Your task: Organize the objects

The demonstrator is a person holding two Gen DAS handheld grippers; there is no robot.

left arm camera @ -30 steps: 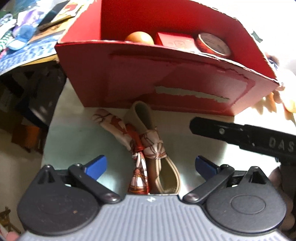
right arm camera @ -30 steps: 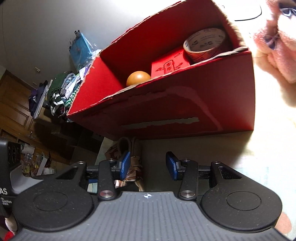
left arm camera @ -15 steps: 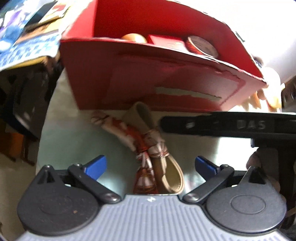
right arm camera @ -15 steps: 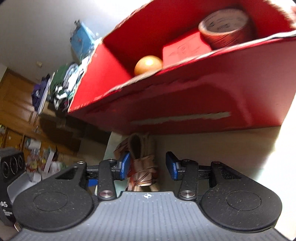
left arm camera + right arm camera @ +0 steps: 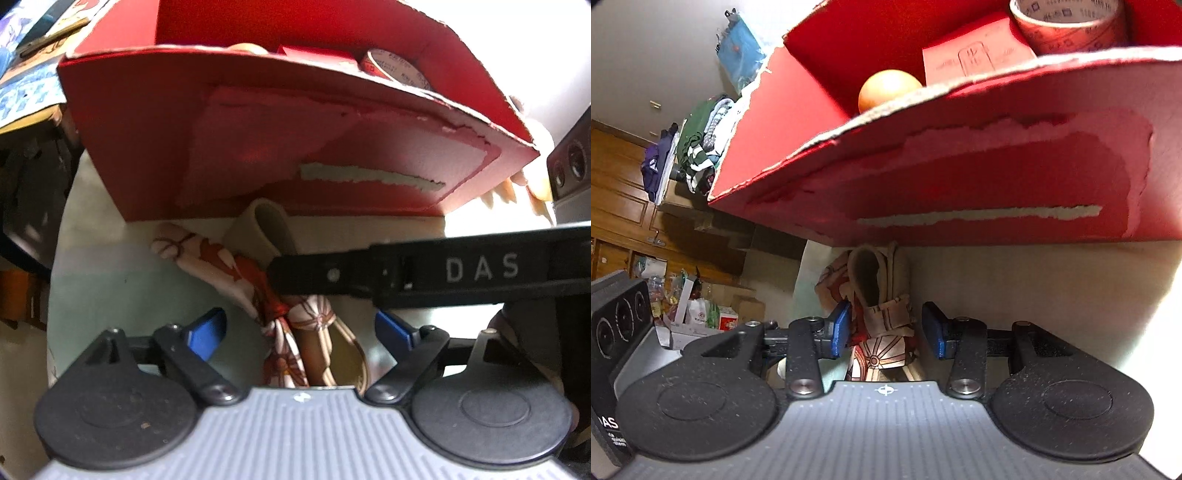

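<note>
Looking at this one, the thing to tidy is a beige strap with a patterned scarf knotted around it [image 5: 288, 325], lying on the desk [image 5: 110, 280] right up against the near wall of the red box [image 5: 258, 140]. That box already has an orange ball [image 5: 886, 90], a small red carton [image 5: 975, 55] and a roll of tape [image 5: 1067, 26] inside. The right gripper [image 5: 884, 332] is down at the bundle with its jaws parted on either side of the knot, left pad about touching the cloth, right pad clear of it, so nothing is pinched yet. The left gripper [image 5: 299, 328] sits just near of the strap, jaws wide apart and empty. My guess at the trouble: the scarf is soft and slippery, so a squeeze might catch only cloth and leave the strap dangling or sliding out on the lift. The box wall is close too, so a loose loop could snag its torn rim, or the two grippers could bump, since they're crossing right there.
</note>
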